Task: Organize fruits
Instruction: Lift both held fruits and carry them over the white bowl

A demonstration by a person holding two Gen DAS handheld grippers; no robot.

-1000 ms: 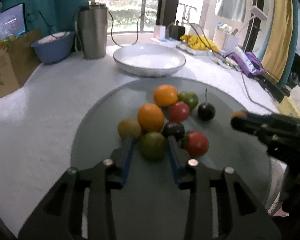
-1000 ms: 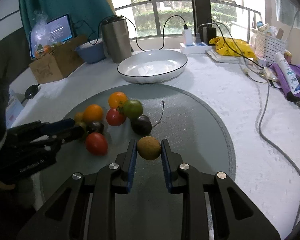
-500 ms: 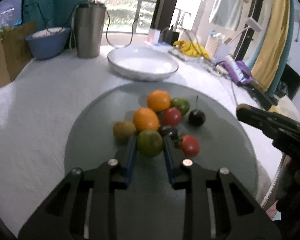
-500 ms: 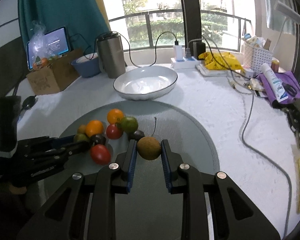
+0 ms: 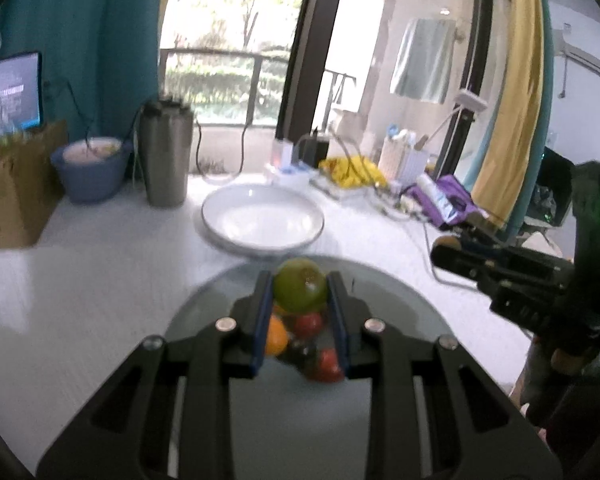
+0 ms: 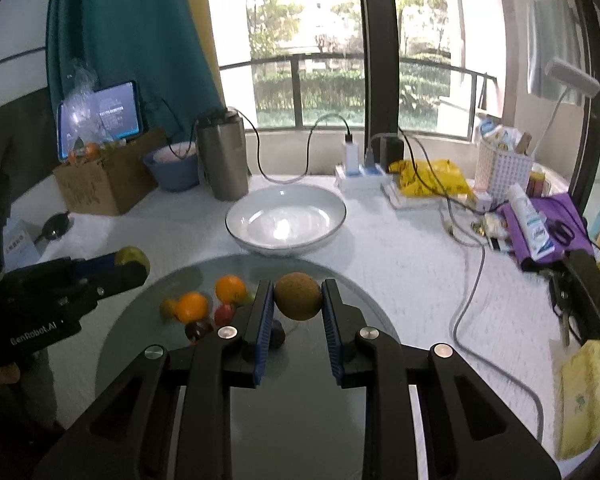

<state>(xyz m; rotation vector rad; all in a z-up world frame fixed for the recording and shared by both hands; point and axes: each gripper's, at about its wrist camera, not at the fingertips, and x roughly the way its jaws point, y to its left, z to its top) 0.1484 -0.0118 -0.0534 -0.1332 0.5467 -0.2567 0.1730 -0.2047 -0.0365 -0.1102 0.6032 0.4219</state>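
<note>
My left gripper [image 5: 300,292] is shut on a green fruit [image 5: 300,289], held in the air above the grey round mat [image 5: 400,300]. Below it on the mat lie an orange [image 5: 275,336], red fruits [image 5: 327,365] and a dark one. My right gripper [image 6: 298,298] is shut on a brown kiwi-like fruit [image 6: 298,296], also lifted above the mat [image 6: 364,300]. In the right wrist view the remaining fruits, among them two oranges [image 6: 192,307], sit at the mat's left. A white bowl [image 6: 286,220] stands empty behind the mat. The left gripper with its green fruit [image 6: 132,257] shows at the left.
Behind the bowl [image 5: 262,218] stand a steel tumbler [image 6: 222,158], a blue bowl [image 6: 172,168], a cardboard box [image 6: 104,184] and a tablet. A cable [image 6: 472,300] crosses the white cloth on the right, near a purple pouch [image 6: 548,220], a white basket [image 6: 500,168] and a yellow bag.
The left gripper closed on the green fruit and lifted it off the mat. The right gripper rose with the brown fruit. Both views tilted upward, showing more of the room.
</note>
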